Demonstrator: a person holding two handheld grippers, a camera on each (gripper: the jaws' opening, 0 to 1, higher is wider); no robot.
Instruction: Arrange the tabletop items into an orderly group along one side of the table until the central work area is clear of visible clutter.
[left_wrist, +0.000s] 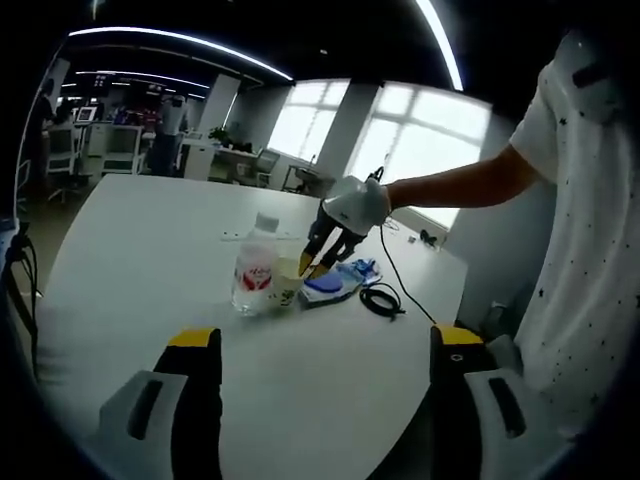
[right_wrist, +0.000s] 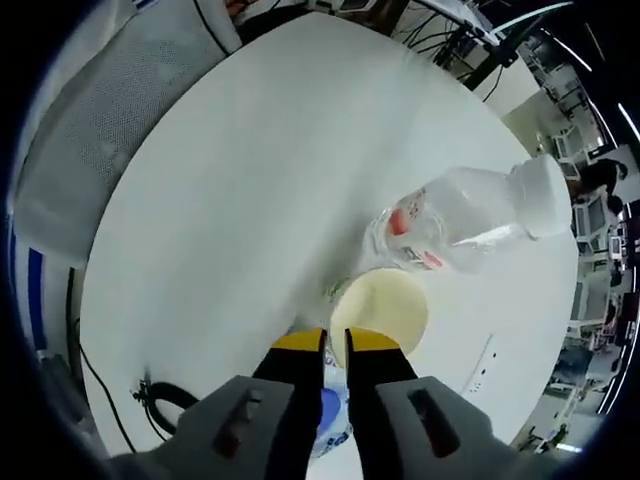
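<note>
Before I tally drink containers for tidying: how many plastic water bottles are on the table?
1: the water bottle stands upright on the white table, right beside the paper cup. None seems hidden.

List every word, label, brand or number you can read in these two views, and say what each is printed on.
No text can be read.
Water bottle: a red and white label, its print too blurred to read in both views.
Blue packet beside the cream cup: any print too small to tell.
Wall screens far behind the white table: too small to read.
</note>
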